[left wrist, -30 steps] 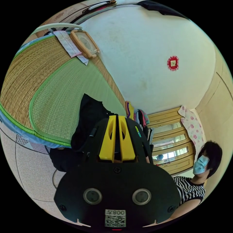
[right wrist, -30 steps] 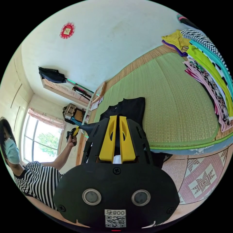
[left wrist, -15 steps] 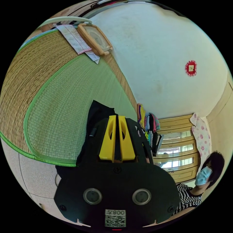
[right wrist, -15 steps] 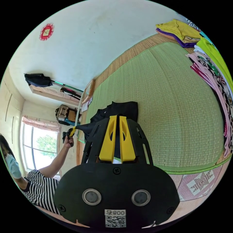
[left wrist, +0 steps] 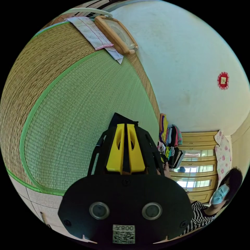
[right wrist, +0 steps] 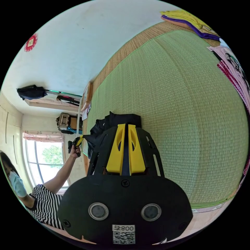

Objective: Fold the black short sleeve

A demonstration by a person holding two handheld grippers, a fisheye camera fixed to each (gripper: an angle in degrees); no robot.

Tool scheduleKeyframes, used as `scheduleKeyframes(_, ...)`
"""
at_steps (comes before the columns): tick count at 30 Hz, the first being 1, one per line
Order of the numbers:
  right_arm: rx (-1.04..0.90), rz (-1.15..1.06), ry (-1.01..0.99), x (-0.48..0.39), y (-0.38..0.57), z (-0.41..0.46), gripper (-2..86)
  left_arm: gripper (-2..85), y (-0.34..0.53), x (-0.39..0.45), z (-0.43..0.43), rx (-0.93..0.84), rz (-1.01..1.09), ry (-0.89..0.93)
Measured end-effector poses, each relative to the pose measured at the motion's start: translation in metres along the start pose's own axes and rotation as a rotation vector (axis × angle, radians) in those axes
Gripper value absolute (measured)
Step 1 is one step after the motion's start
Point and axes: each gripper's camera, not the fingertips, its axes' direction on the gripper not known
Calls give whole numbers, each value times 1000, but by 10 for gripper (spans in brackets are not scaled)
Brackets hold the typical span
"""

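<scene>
Left gripper view: left gripper (left wrist: 125,128), jaws pressed together, pinching black fabric of the shirt (left wrist: 120,119), which lies on the green mat (left wrist: 78,109).

Right gripper view: right gripper (right wrist: 125,128) likewise clamps the shirt (right wrist: 117,121), bunched on the mat (right wrist: 177,104) near its edge. Left gripper (right wrist: 78,142) grips the shirt's far corner.

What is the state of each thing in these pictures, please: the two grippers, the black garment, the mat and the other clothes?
left hand-held gripper: shut on black short sleeve
right hand-held gripper: shut on black short sleeve
black short sleeve: bunched, held at two points above the green mat
green mat: spread flat
other clothes: stacked at the mat's end
</scene>
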Motion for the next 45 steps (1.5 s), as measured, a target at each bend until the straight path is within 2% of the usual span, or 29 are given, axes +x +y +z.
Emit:
scheduleKeyframes(10,-31,65,-65,17,-32,44,22,27,-40,12,24,-14,-35,-44)
scheduleKeyframes(15,17,82,-121,21,-32,47,25,48,-46,16,16,32,-48,-21)
scheduleKeyframes(19,39,69,-134,14,-23,51,28,58,-40,23,5,90,-36,95)
scheduleKeyframes(28,-35,14,-125,-22,0,103,46,79,-28,62,61,-143,37,119)
scheduleKeyframes(36,-65,38,-166,-31,-16,141,63,75,-50,84,89,-213,23,107)
scheduleKeyframes(45,-66,0,-225,-56,-45,160,61,27,-77,109,85,-212,18,135)
